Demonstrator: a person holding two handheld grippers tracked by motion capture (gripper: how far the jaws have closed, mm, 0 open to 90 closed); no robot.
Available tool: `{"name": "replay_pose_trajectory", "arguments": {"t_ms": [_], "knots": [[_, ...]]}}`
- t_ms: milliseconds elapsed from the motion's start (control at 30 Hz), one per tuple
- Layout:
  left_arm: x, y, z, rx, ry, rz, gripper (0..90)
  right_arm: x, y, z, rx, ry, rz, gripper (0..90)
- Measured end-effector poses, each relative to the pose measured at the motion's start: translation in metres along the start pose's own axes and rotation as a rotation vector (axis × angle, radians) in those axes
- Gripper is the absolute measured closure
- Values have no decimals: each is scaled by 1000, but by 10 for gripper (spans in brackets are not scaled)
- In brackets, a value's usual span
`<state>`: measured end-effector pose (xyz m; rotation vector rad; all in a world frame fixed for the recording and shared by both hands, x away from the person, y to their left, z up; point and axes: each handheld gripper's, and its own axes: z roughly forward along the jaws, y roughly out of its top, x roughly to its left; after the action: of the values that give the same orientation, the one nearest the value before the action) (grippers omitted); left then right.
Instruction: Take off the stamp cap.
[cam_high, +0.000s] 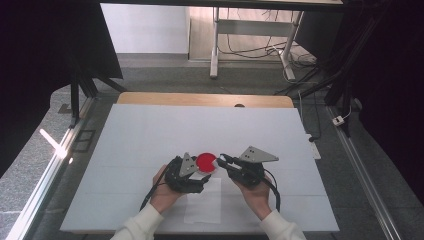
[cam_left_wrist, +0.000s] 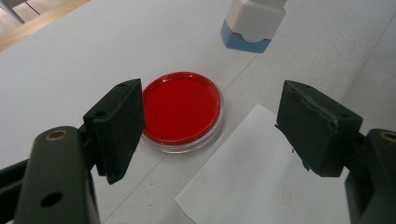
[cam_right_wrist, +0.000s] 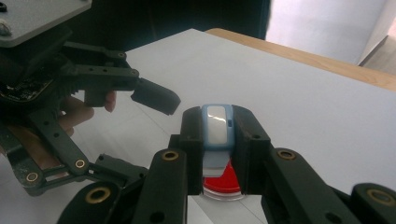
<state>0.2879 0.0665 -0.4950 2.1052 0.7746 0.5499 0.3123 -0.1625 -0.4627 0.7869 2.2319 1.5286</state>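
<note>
The white table top (cam_high: 150, 145) spreads across the high view, with a strip of bare wood (cam_high: 200, 99) at its twelve o'clock edge. A sheet of white paper (cam_high: 205, 202) lies at the six o'clock side, between the two hands.

The left gripper (cam_high: 192, 176) sits at about seven o'clock from the red dish, held in the left hand (cam_high: 162, 192). Its jaws are spread wide with nothing between the pads; in the left gripper view they frame the dish and a corner of the paper (cam_left_wrist: 261, 172), neither pad touching either.

The right gripper (cam_high: 222, 161) sits at three o'clock from the dish, held in the right hand (cam_high: 257, 192). Its jaws are pinched on a small white and blue stamp (cam_right_wrist: 217, 128), which stands upright between the pads just above the dish.

The round red dish (cam_high: 205, 161), clear-rimmed (cam_left_wrist: 182, 108), rests flat on the table between the two grippers, just off the paper's twelve o'clock edge. In the left gripper view the stamp (cam_left_wrist: 252, 23) hangs at one o'clock from it.
</note>
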Motion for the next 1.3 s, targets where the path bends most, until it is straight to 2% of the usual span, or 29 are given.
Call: {"name": "replay_pose_trajectory", "arguments": {"t_ms": [67, 300, 433, 667, 800, 1100, 1300], "knots": [[-1, 2, 2, 4, -6, 4, 238, -1, 1, -2, -8, -3, 21, 749], [-4, 12, 6, -13, -8, 13, 240, 1, 4, 1, -17, -2, 32, 749], [-5, 12, 8, -23, -11, -1, 242, 2, 2, 3, -18, 1, 36, 749], [-6, 12, 14, -8, -2, 15, 245, 2, 1, 3, -21, 6, 31, 748], [-7, 12, 17, -8, -6, 18, 254, 2, 0, 3, -23, 5, 44, 749], [-9, 13, 22, -8, 10, 26, 293, 3, -2, 6, -20, 13, 55, 749], [-10, 13, 24, -19, 30, 38, 371, 1, -3, 7, -18, 12, 71, 749]]}}
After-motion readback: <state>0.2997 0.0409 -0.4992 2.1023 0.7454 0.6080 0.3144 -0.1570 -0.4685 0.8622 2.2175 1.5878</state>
